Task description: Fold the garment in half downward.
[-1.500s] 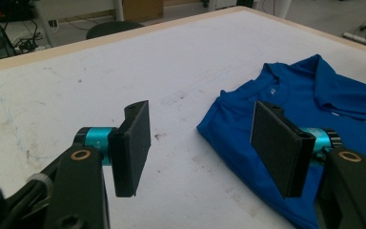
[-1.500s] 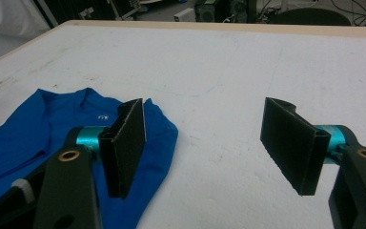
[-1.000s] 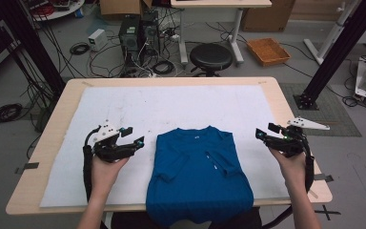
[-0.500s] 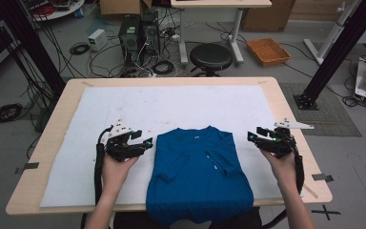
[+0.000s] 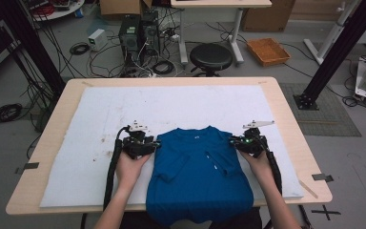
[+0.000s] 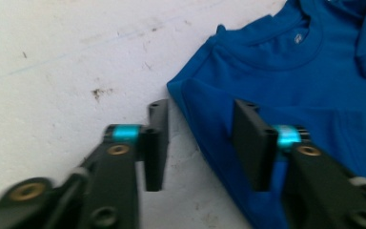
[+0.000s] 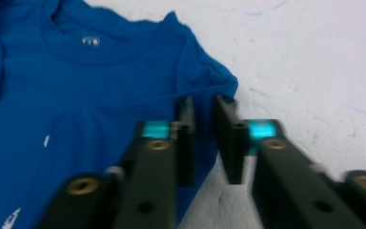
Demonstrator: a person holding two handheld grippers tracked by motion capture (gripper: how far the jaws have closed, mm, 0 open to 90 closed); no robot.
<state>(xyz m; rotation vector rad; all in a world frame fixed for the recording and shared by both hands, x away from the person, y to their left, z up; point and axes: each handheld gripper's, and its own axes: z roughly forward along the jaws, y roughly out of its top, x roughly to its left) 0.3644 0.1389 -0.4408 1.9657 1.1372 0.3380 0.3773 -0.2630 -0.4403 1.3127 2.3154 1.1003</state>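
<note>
A blue T-shirt [image 5: 198,167] lies face up on the white mat [image 5: 171,105], sleeves folded in and its hem over the table's front edge. My left gripper [image 5: 156,143] is at the shirt's left shoulder. In the left gripper view its jaws [image 6: 200,138] have just been closing and straddle the shoulder edge of the shirt [image 6: 314,71] with a gap, not pressing. My right gripper [image 5: 233,140] is at the right shoulder. Its jaws [image 7: 204,133] have just been closing and stand almost together, pinching the shoulder corner of the shirt [image 7: 76,95].
The mat covers most of the wooden table [image 5: 290,124]. Beyond the far edge a black stool [image 5: 211,56], computer towers [image 5: 136,33] and cables stand on the floor. An orange tray [image 5: 268,50] lies at the back right. Black frame posts rise at both sides.
Both hands have moved inward and down to the shirt's shoulders. Both pairs of jaws have narrowed, the right pair onto the shoulder fabric.
</note>
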